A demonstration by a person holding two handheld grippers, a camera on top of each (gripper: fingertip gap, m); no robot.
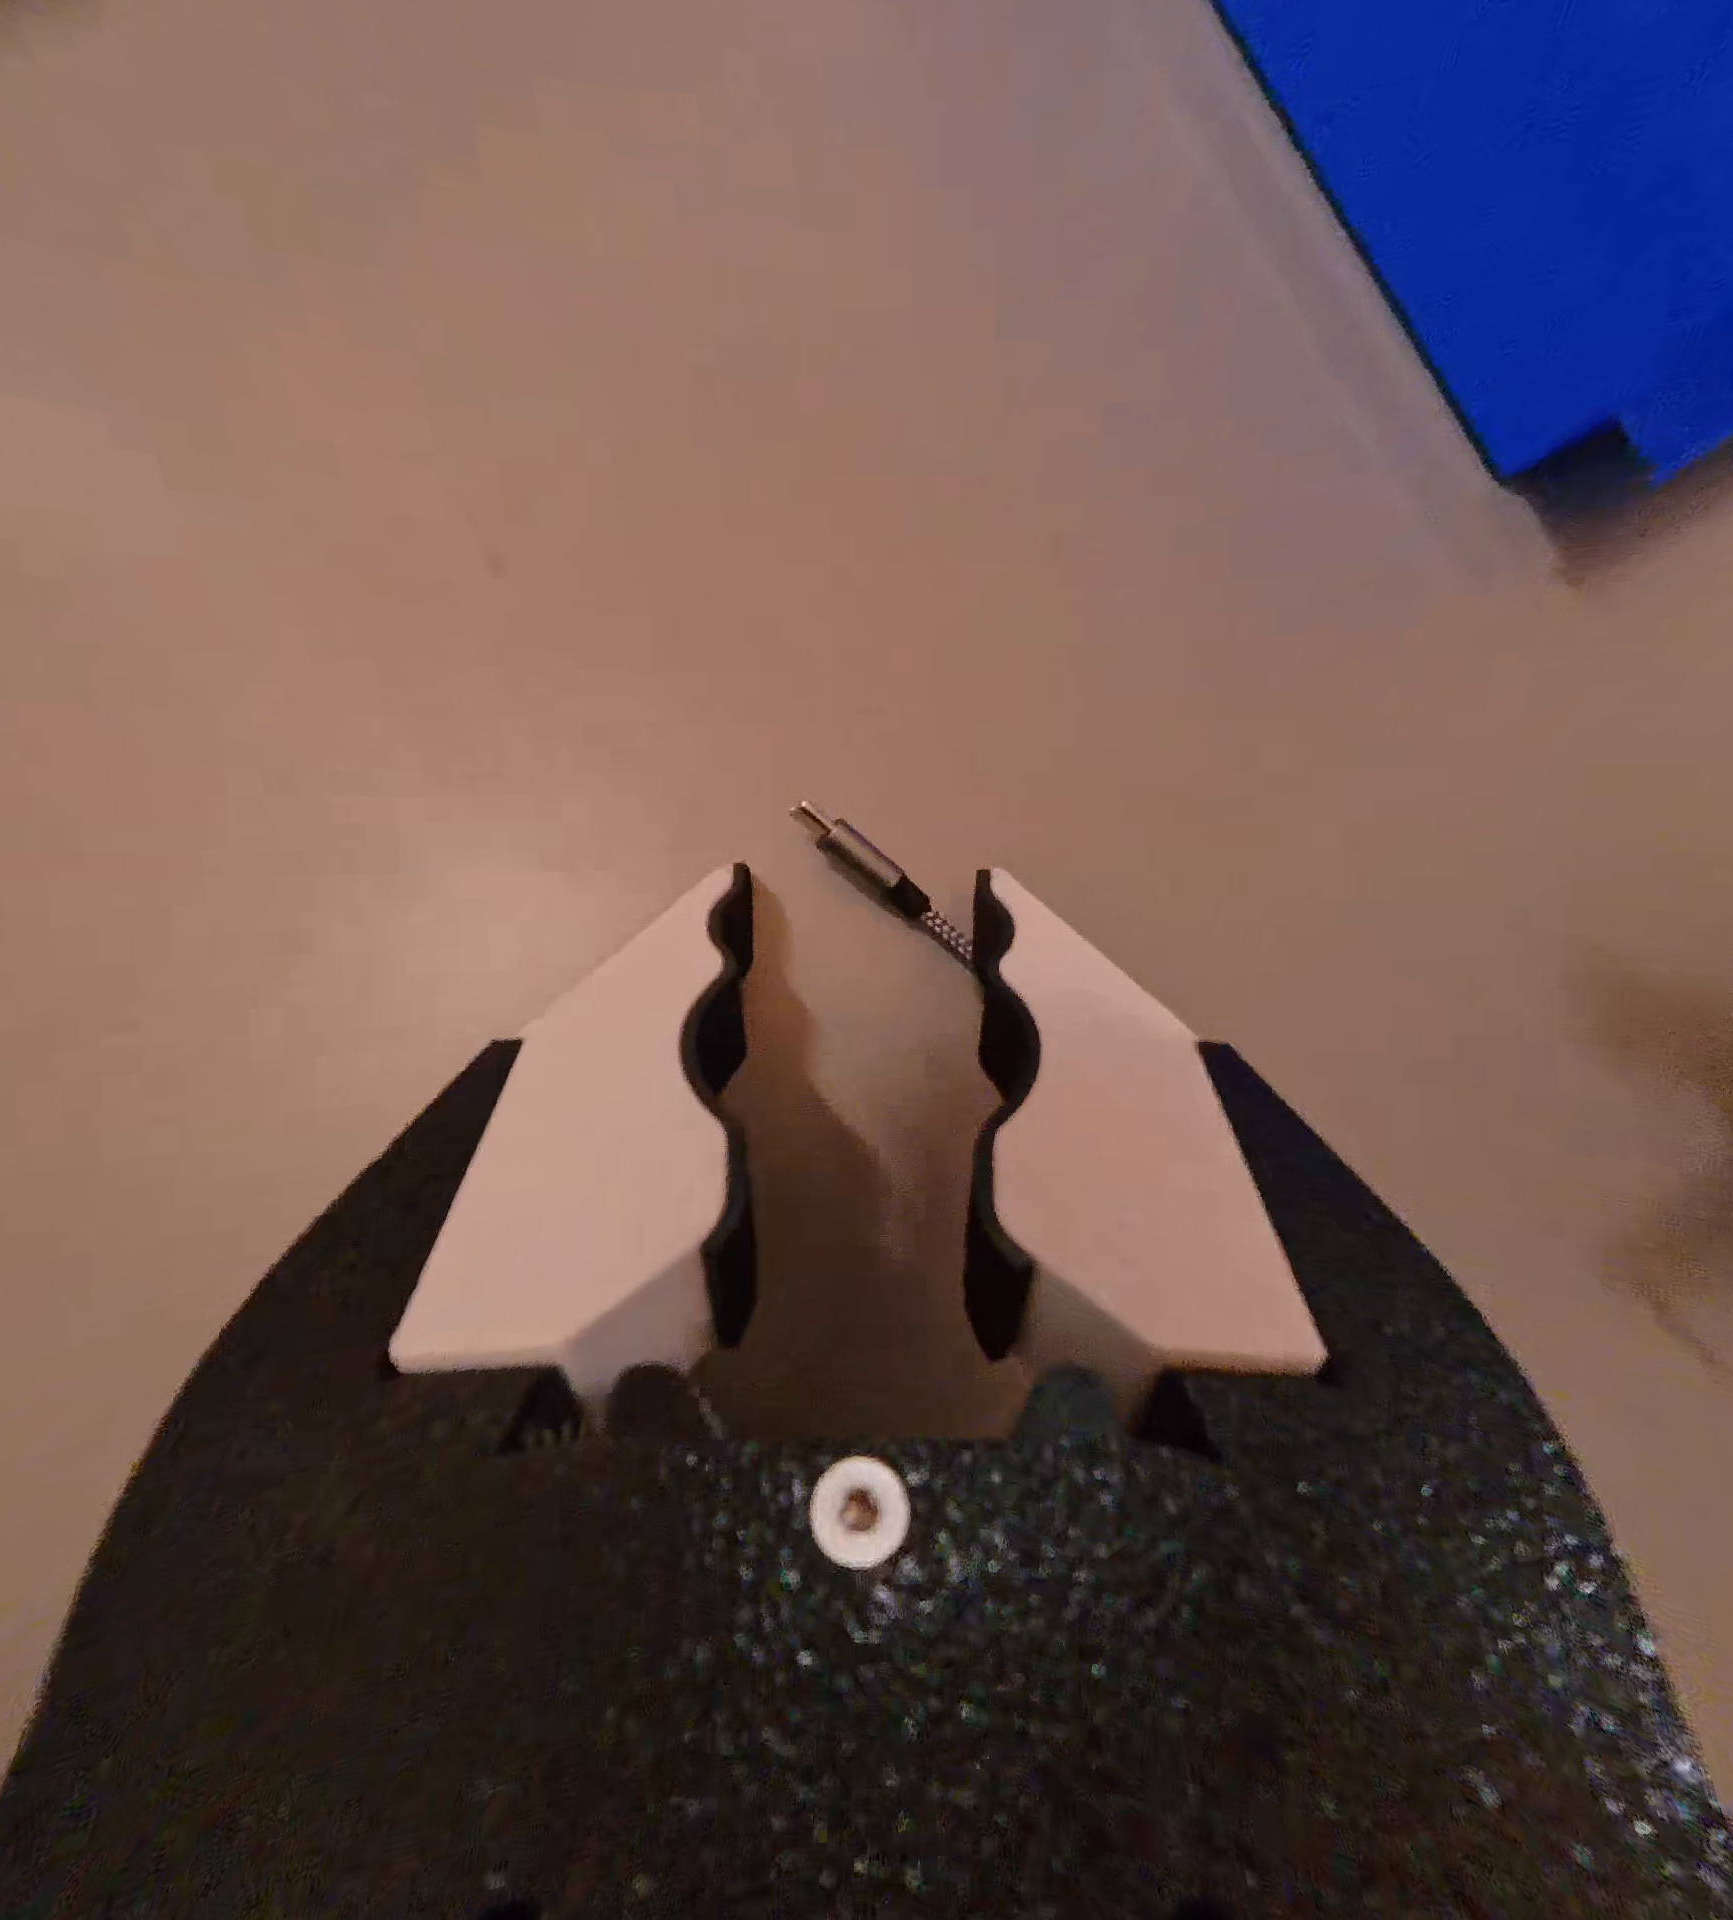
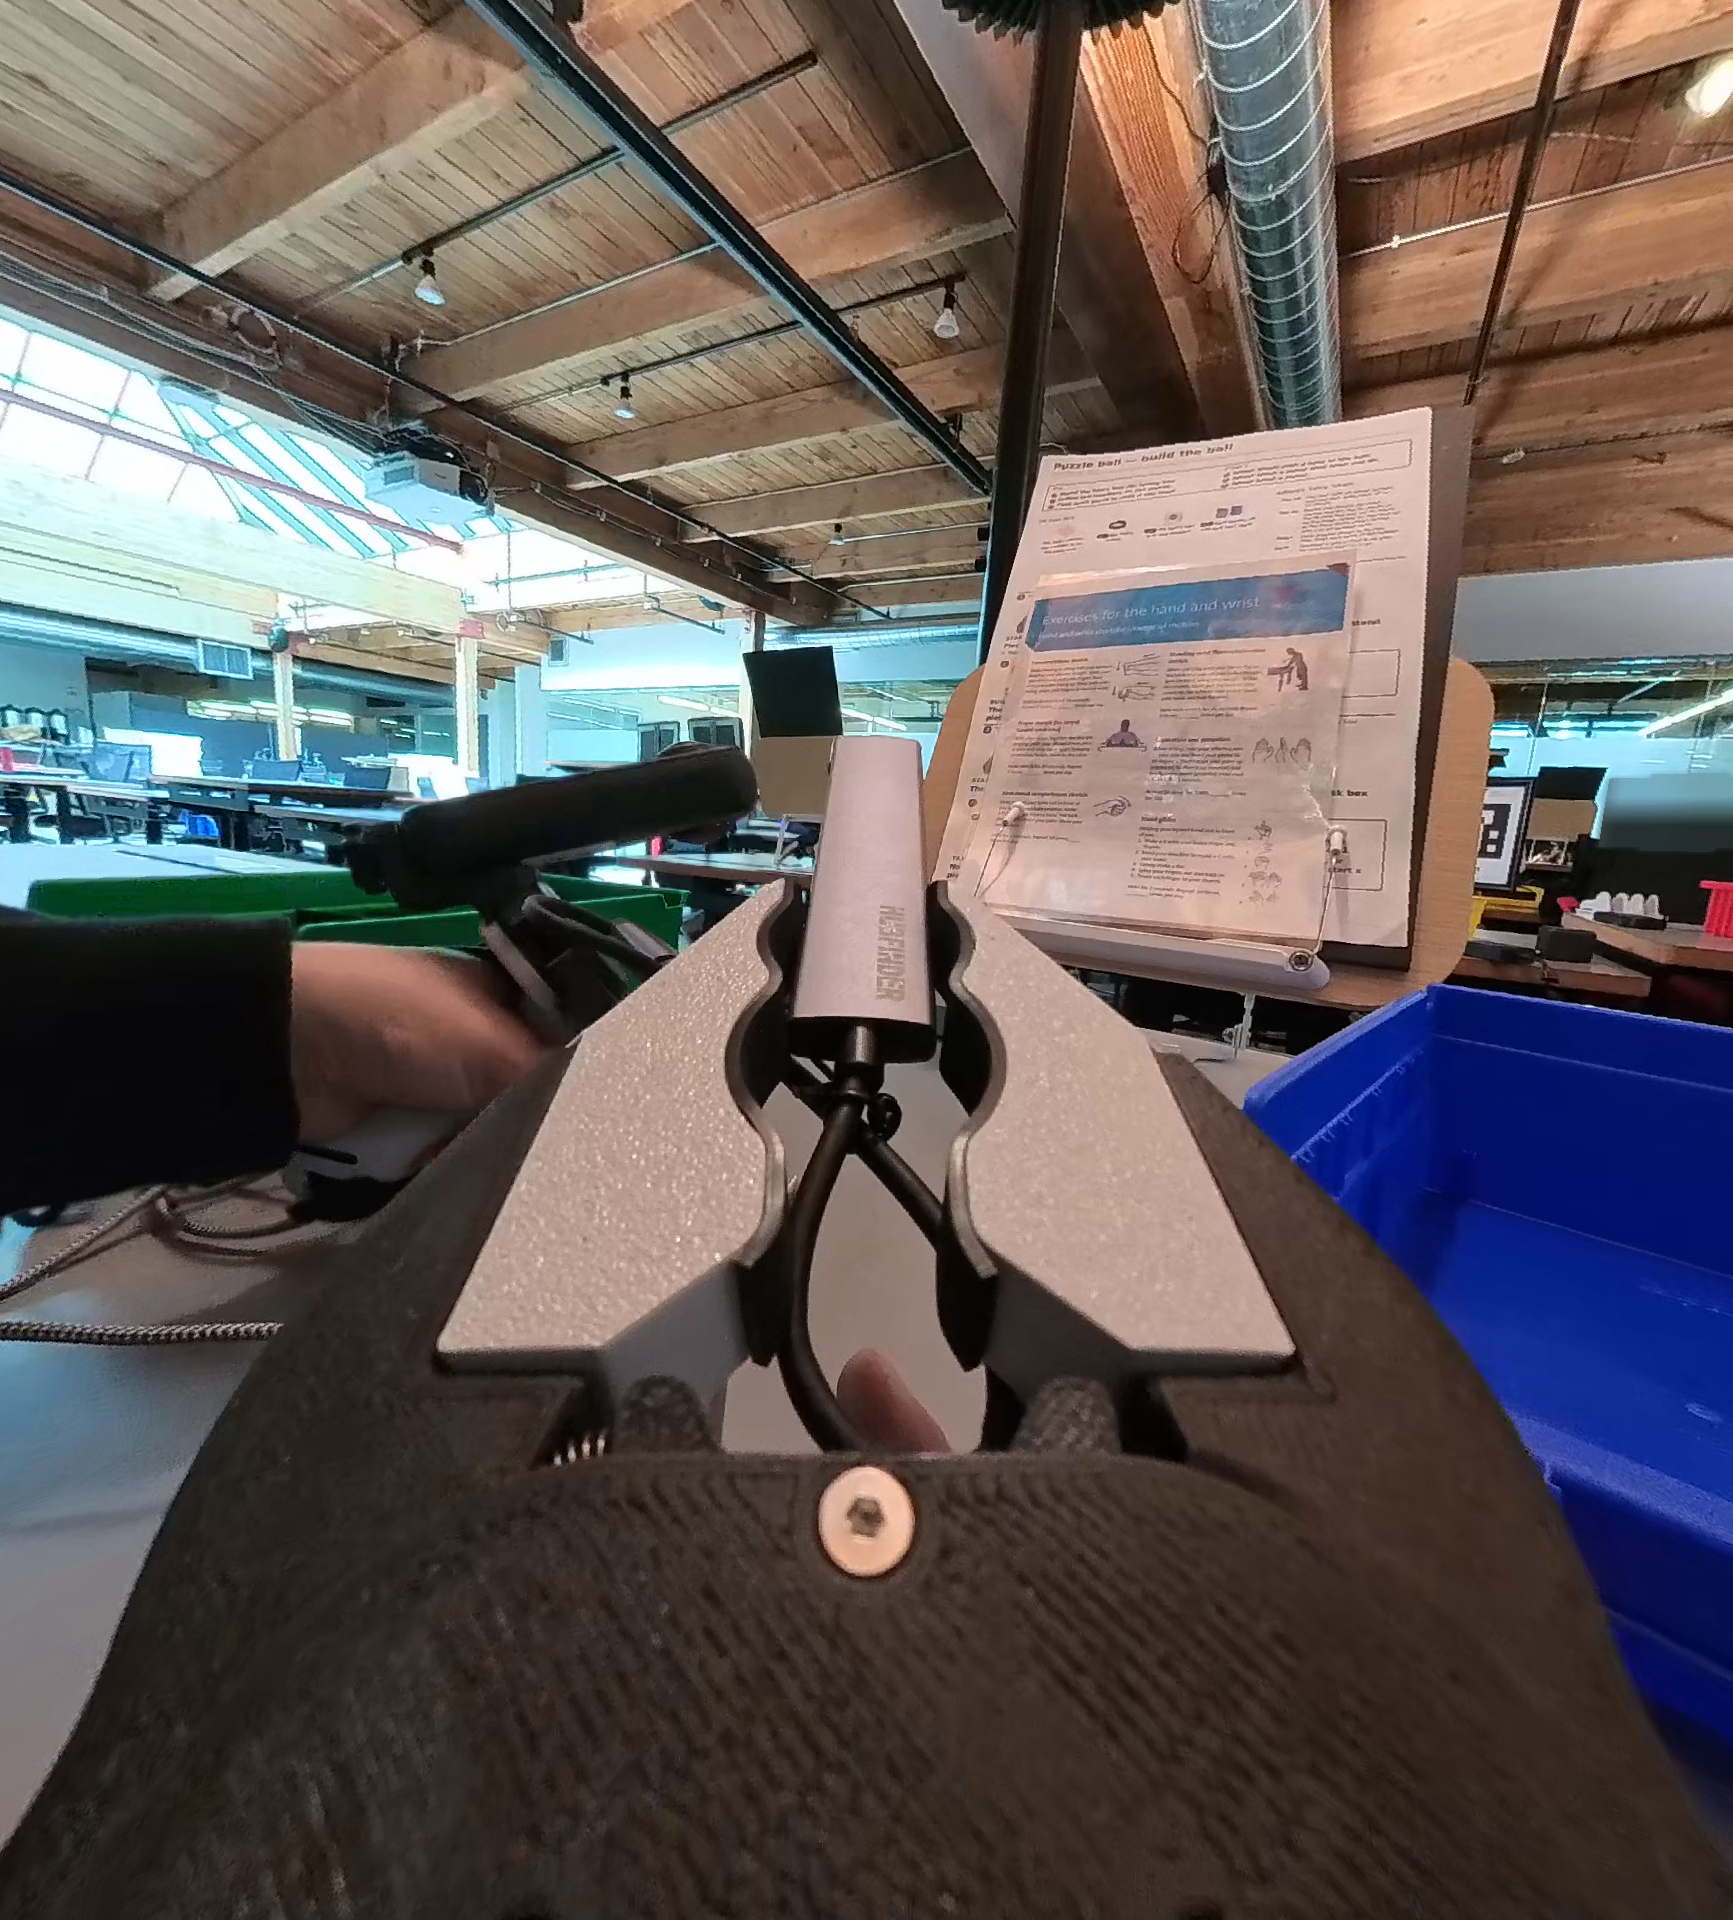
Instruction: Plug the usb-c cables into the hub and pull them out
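Observation:
In the left wrist view my left gripper (image 1: 862, 883) is open and empty, pointing down at the pale table. A usb-c plug (image 1: 857, 854) with a grey metal shell and braided cable lies on the table just beyond the fingertips, its cable running behind the right finger (image 1: 1101, 1122). In the right wrist view my right gripper (image 2: 857, 914) is shut on a grey slim hub (image 2: 860, 894), held upright and tilted away. The hub's own black cable (image 2: 826, 1226) loops down between the fingers. A braided cable (image 2: 114, 1332) lies on the table at the left.
A blue bin (image 2: 1568, 1247) stands close on the right; its corner also shows in the left wrist view (image 1: 1568, 208). A person's hand (image 2: 394, 1039) holds the other gripper at the left. A document stand with papers (image 2: 1205, 707) is behind the hub. Green bins (image 2: 218, 899) sit far left. The tips of one gripper are about 20 cm away from the tips of the other.

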